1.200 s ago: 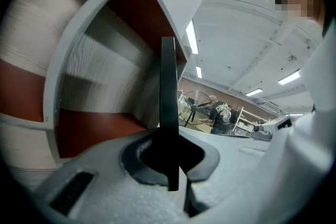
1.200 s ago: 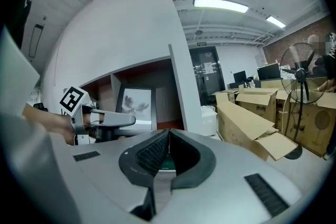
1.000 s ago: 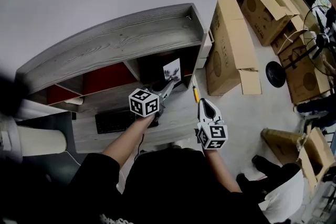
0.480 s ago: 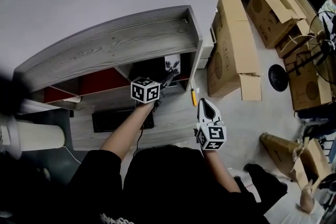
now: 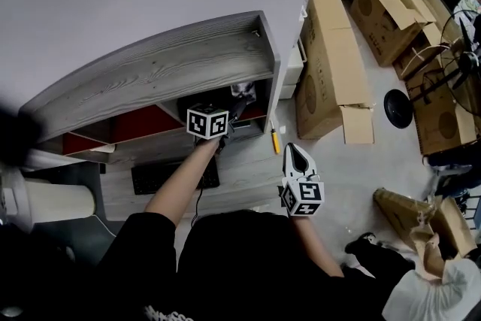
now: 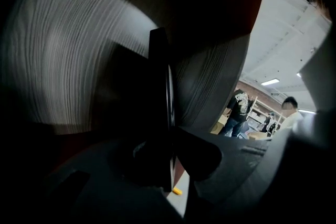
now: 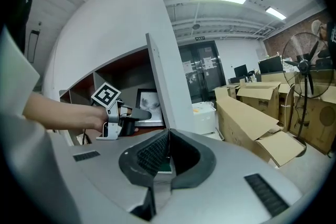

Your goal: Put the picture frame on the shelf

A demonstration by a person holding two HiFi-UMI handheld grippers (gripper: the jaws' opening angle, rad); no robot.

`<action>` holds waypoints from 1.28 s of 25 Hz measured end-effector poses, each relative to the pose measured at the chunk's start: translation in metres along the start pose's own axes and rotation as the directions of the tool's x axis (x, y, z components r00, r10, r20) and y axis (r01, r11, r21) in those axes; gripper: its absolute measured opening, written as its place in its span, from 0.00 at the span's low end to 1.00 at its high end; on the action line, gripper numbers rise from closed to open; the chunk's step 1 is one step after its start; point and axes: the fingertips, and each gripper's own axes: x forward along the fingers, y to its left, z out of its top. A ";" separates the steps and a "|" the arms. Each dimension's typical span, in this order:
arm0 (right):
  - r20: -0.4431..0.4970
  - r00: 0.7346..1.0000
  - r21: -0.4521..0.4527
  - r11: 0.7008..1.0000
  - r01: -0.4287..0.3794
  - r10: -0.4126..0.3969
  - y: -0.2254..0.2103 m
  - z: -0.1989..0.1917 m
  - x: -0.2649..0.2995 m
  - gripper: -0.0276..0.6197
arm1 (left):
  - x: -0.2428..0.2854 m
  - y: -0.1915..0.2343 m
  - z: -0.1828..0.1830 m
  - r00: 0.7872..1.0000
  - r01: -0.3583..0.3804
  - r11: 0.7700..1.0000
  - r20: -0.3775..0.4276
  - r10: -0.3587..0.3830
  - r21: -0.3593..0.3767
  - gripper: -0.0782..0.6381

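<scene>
Left gripper [image 5: 234, 110]: upper centre of the head view, reaching into the shelf [image 5: 188, 64] opening. Its jaws have just been opening. The frame [image 5: 244, 92] stands edge-on between them, and the pads lie against both of its faces. The frame is upright inside the right-hand compartment, just above the gripper tips in the head view.

Right gripper [image 5: 297, 152]: lower right of centre, outside the shelf. Jaws closed together, nothing between them.
</scene>
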 end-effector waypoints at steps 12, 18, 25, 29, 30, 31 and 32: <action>-0.009 1.000 0.018 1.000 0.003 -0.002 0.000 -0.009 -0.005 0.06 | 0.013 0.031 0.004 0.989 -0.110 0.991 -0.089 0.117 0.077 0.38; -0.002 1.000 0.007 1.000 0.000 0.000 0.002 -0.011 -0.008 0.06 | 0.012 0.039 0.006 0.983 -0.171 0.982 -0.056 0.176 0.086 0.48; -0.002 1.000 0.014 1.000 0.013 -0.013 0.001 -0.014 -0.019 0.06 | -0.001 0.035 0.012 0.980 -0.200 0.976 0.014 0.199 0.084 0.55; 0.002 1.000 0.012 1.000 0.011 -0.011 0.005 -0.014 -0.025 0.06 | -0.018 0.028 0.017 0.976 -0.214 0.975 0.059 0.211 0.061 0.55; 0.001 1.000 0.011 1.000 0.009 -0.009 0.007 -0.014 -0.026 0.06 | -0.023 0.027 0.017 0.974 -0.219 0.974 0.066 0.215 0.059 0.55; 0.001 1.000 0.010 1.000 0.005 -0.005 0.009 -0.015 -0.028 0.06 | -0.028 0.024 0.015 0.974 -0.221 0.974 0.072 0.217 0.058 0.55; 0.000 1.000 0.010 1.000 0.001 -0.001 0.012 -0.016 -0.029 0.06 | -0.033 0.020 0.014 0.974 -0.218 0.974 0.079 0.213 0.061 0.55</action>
